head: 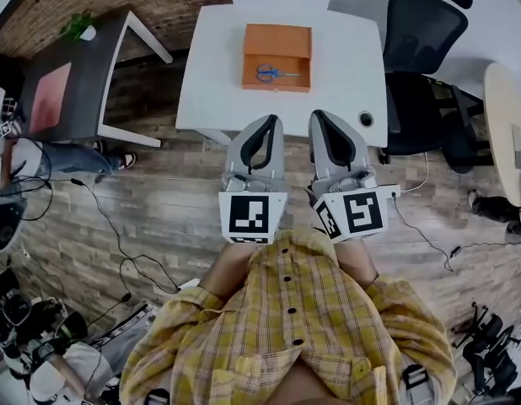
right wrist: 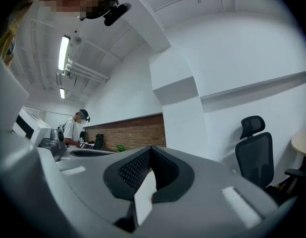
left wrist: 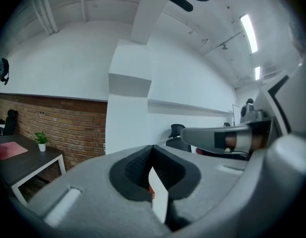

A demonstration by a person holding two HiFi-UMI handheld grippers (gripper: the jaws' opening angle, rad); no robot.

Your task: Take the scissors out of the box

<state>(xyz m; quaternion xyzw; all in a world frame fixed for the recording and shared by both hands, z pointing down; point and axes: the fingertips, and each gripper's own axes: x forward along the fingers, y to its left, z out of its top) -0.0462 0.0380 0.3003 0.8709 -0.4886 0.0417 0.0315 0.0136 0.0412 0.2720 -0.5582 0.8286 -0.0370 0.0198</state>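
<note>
1. Jaws pressed together on grey left gripper point(head: 268, 121), nothing between.
2. Same on grey right gripper point(head: 323, 116): closed, empty.
3. Both side by side, tips at near edge of white rectangular table point(head: 206, 74) in head view.
4. Blue-handled metal scissors point(head: 276, 73) flat inside open orange rectangular box point(head: 277, 39), mid-table, well apart from both grippers.
5. Black office chair point(head: 422, 32) beside table's right end.

We locate the scissors point(head: 276, 73) inside the box point(head: 277, 37), at the middle of the bench point(head: 353, 57). A chair point(head: 419, 36) stands right of it, a second bench point(head: 96, 57) left. The left tongs point(head: 267, 121) and right tongs point(head: 321, 116) sit side by side before its near edge.
</note>
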